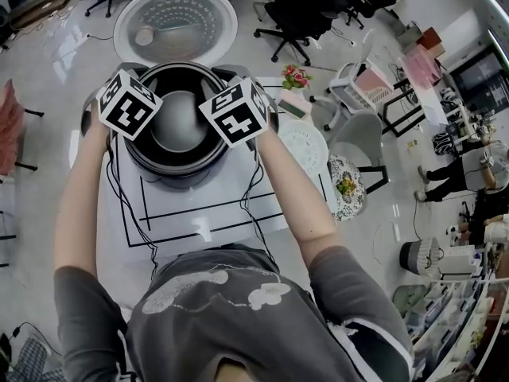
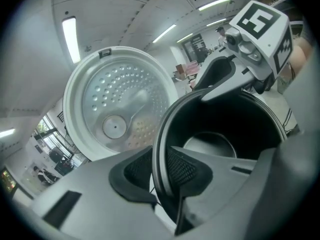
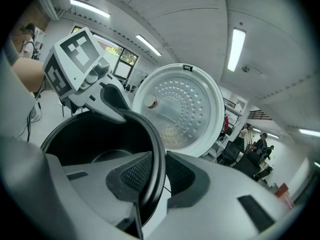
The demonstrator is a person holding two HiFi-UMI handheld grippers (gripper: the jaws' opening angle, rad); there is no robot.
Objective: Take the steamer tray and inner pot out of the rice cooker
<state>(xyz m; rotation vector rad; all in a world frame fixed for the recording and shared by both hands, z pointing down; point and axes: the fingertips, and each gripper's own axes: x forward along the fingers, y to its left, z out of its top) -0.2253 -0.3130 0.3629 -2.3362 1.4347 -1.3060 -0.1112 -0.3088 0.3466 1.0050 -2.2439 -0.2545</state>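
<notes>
Now, left gripper (image 2: pixel 161 173): my pads pinch the inner pot (image 1: pixel 179 126) rim.
right gripper (image 3: pixel 156 176): clamped on the opposite rim.
inner pot: upper centre of frame, within the rice cooker (image 1: pixel 184 180).

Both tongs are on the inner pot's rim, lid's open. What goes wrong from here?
1. Left tongs and right tongs pinch only the thin rim of the dark round metal inner pot; the pads may slip and it drops back.
2. The grips sit on opposite sides; uneven lifting could tilt the pot and wedge it in the dark rice cooker body.
3. The open white round lid stands close behind; a backward swing could hit it.
</notes>
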